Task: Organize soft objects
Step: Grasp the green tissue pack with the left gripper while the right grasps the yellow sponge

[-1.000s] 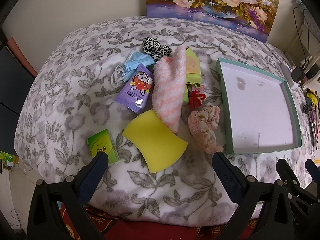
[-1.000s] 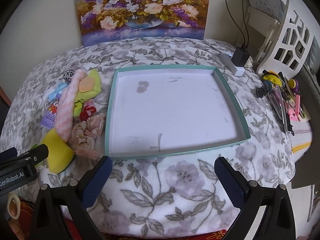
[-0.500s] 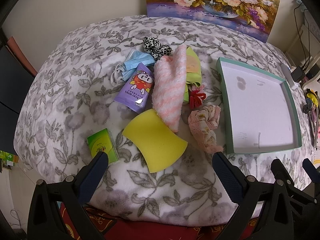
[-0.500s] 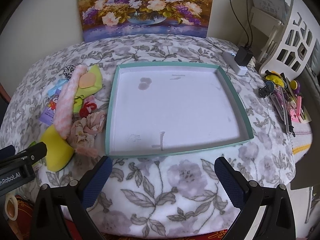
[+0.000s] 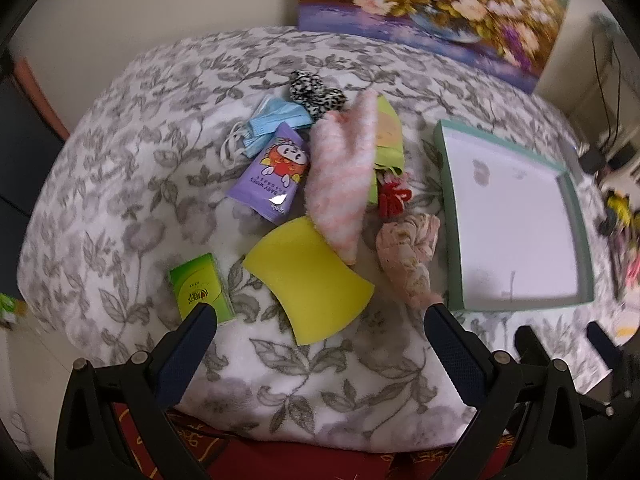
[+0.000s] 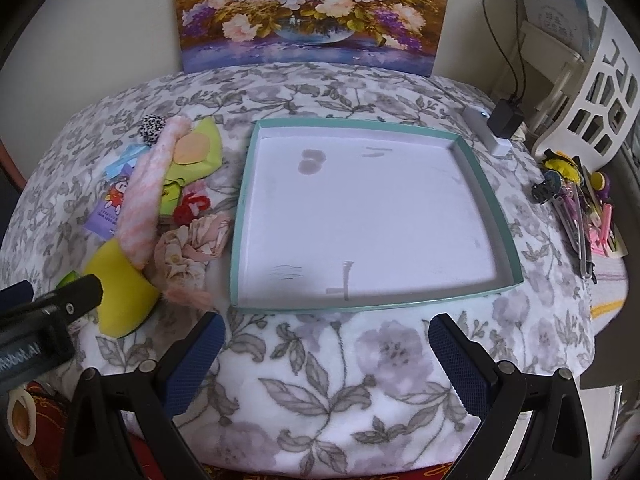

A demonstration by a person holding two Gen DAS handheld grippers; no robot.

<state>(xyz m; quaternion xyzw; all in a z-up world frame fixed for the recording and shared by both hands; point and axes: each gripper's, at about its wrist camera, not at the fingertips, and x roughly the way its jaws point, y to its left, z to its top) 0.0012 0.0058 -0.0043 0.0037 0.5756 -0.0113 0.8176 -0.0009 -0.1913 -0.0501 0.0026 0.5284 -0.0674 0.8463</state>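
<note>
Sorting has not begun, we judge: the shallow teal-rimmed tray [image 6: 502, 216] lies bare, and the soft things sit heaped just left of it. Our left gripper [image 5: 320, 320] hangs spread and empty over the yellow foam sponge [image 5: 306, 280]; our right gripper [image 6: 326, 328] gapes empty before the tray. We should pinch the sponge at its near edge, clear of the fuzzy pink-striped sock [image 5: 342, 184] overlapping it.

Floral blanket [image 6: 360, 360] under tray [image 6: 500, 216], sponge [image 5: 308, 280]
</note>
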